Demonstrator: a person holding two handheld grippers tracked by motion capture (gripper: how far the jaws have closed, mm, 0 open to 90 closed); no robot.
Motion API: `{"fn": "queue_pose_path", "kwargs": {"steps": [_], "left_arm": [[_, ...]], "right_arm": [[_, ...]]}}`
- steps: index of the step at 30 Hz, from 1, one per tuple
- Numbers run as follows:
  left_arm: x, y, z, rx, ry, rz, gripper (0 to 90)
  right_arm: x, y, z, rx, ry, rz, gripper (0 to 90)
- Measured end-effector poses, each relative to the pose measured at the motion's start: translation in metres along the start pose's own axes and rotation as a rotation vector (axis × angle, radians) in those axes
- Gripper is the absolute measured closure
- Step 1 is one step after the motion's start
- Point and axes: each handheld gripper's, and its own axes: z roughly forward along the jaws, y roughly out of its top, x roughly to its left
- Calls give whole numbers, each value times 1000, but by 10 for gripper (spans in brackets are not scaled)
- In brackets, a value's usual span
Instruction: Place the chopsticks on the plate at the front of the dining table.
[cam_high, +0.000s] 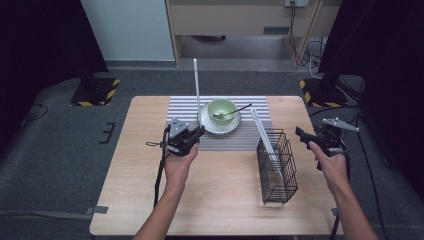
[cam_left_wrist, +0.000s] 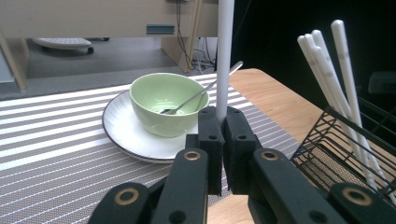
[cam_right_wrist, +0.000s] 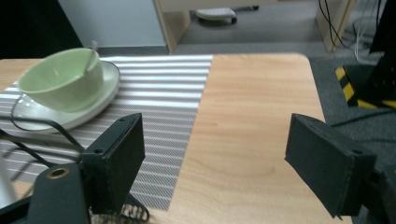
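My left gripper (cam_high: 199, 133) (cam_left_wrist: 223, 117) is shut on a long white stick (cam_high: 196, 85) (cam_left_wrist: 224, 56), which stands nearly upright from its jaws, just left of the dishes. A green bowl (cam_high: 221, 109) (cam_left_wrist: 159, 100) (cam_right_wrist: 60, 79) with a metal spoon (cam_high: 236, 111) (cam_left_wrist: 205, 88) in it sits on a white plate (cam_high: 219, 126) (cam_left_wrist: 126, 133) (cam_right_wrist: 100, 100). Several more white sticks (cam_high: 263, 136) (cam_left_wrist: 327, 70) lean in a black wire basket (cam_high: 278, 167) (cam_left_wrist: 336, 154). My right gripper (cam_high: 301, 133) (cam_right_wrist: 215, 158) is open with nothing in it, right of the basket.
A striped grey placemat (cam_high: 182, 107) (cam_right_wrist: 163, 88) lies under the plate on the wooden table (cam_high: 225, 200). Bare wood lies in front of the right gripper. Beyond the table's far edge are carpet, stand bases with yellow-black tape and cables.
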Motion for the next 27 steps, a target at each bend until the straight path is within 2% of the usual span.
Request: {"fn": "queue_pose_path", "kwargs": {"steps": [4, 12, 19, 27], "left_arm": [[2, 0, 3, 6, 26, 3, 866], [5, -2, 7, -4, 97, 12, 865], [9, -4, 8, 0, 118, -8, 864], [9, -6, 11, 10, 123, -5, 863]], "right_arm": [[-3, -16, 6, 40, -16, 1, 198], [3, -49, 20, 132, -55, -33, 200], [3, -66, 27, 181, -75, -27, 192], [2, -78, 33, 222, -78, -22, 189]]}}
